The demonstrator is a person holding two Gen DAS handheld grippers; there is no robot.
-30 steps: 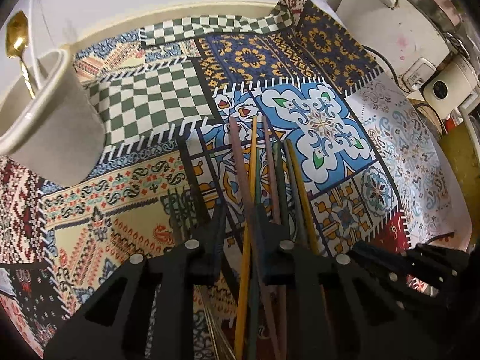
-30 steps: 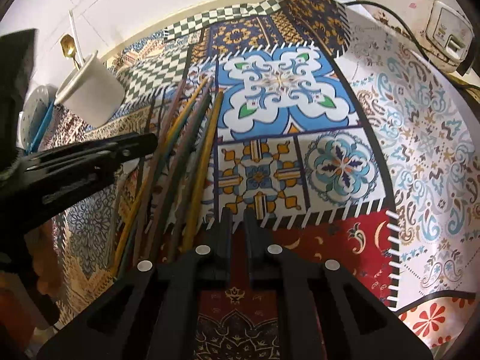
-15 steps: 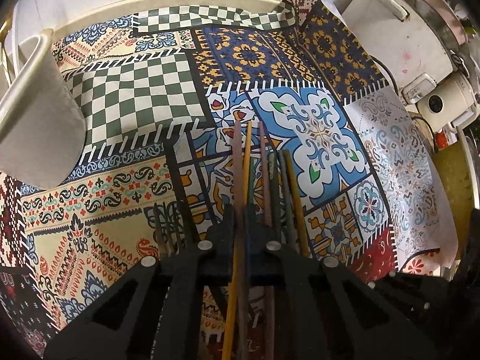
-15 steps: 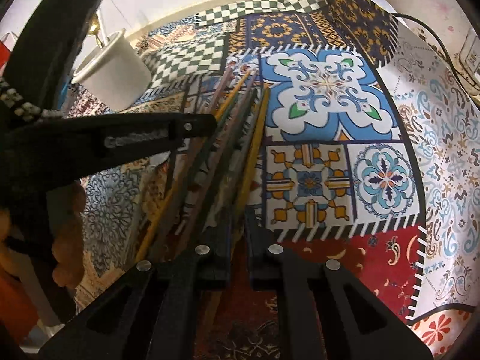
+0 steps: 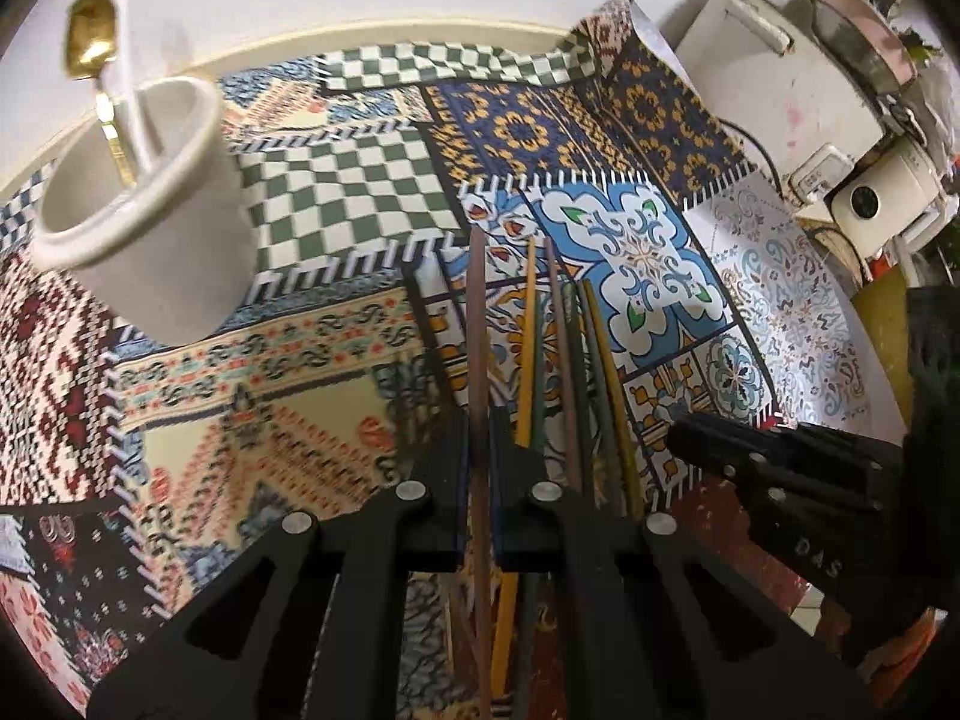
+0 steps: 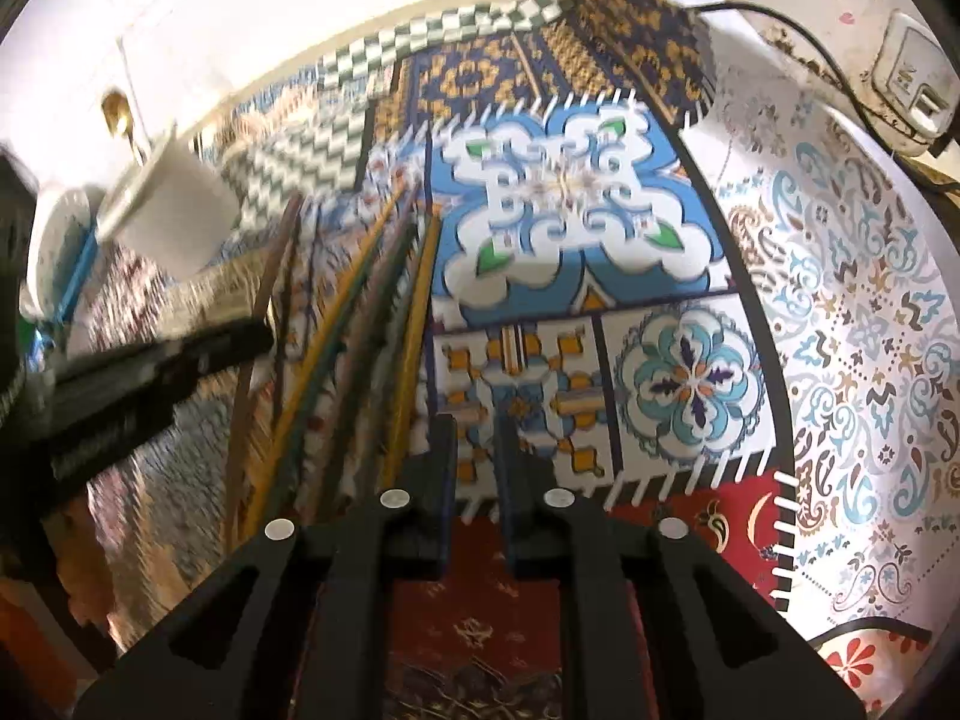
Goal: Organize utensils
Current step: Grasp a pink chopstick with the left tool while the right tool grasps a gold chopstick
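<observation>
Where jaws gaped, brown chopstick [image 5: 478,324] now clamped.

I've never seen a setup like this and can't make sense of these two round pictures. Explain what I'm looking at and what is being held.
No robot here: a person carries a black two-finger gripper in each hand, with a fisheye camera looking along its fingers. The left camera shows the left gripper shut on one brown chopstick; the other coloured chopsticks lie on the patterned patchwork tablecloth. A cream cup holds a gold spoon. The right camera shows the right gripper, jaws slightly parted, just opening, holding nothing.
</observation>
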